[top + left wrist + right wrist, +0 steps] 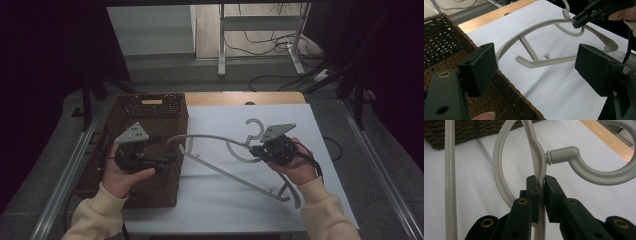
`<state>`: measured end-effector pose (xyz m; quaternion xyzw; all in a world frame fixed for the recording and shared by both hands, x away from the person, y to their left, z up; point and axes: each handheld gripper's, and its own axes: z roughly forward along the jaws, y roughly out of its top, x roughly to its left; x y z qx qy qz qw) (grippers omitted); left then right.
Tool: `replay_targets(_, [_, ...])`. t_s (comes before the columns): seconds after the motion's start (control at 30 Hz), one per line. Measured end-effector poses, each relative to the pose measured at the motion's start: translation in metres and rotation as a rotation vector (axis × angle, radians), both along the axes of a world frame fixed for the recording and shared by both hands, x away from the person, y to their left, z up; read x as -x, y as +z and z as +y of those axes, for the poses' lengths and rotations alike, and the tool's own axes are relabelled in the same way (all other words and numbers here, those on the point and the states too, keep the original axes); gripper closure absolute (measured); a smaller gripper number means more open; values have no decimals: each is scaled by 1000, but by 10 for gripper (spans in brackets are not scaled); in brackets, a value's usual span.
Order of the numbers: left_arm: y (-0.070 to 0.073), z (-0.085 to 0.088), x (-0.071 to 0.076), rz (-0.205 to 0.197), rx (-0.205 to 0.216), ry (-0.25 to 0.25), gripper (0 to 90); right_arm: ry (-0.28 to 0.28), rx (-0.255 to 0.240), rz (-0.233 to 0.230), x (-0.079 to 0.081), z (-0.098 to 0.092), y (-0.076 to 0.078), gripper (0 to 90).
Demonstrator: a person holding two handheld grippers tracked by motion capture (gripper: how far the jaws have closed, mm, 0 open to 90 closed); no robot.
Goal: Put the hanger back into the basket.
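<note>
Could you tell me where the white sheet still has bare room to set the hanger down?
The near strip of the white sheet, below the hanger, is bare, as is the far corner beside the basket. The middle, around the right hand-held gripper, is crowded.

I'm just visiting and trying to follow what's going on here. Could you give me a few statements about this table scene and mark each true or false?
1. The right gripper is clamped on the grey hanger. True.
2. The left gripper grips the hanger too. False: its jaws stand open with nothing between them.
3. A woven basket sits at the table's left. True.
4. The hanger lies inside the basket. False: it is over the white sheet.
</note>
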<state>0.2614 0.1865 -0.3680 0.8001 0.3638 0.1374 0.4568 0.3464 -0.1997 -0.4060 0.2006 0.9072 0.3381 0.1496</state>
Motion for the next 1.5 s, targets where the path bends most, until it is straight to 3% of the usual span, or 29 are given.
replay_targets(0.17, [-6,-1,-1,15,-8,-33,184,-3,-7,6,0,-1,0,817])
replay_targets(0.4, [-10,1,-11,48,7,-128,192,13,2,6,0,1,-1,817])
replay_targets(0.57, [-11,-2,-21,81,-14,-188,206,38,3,0,2,1,-1,817])
replay_targets(0.7, [-8,-5,-32,128,-2,-283,232,61,10,-3,3,3,-2,817])
replay_targets(0.83, [-6,-10,-41,146,-22,-332,233,71,15,-3,5,3,-3,817])
replay_targets(1.17, [1,-26,-71,194,-81,-357,251,118,20,-19,9,5,-2,818])
replay_targets(1.5, [-9,-52,-95,304,-178,-419,340,171,18,-38,13,8,0,818])
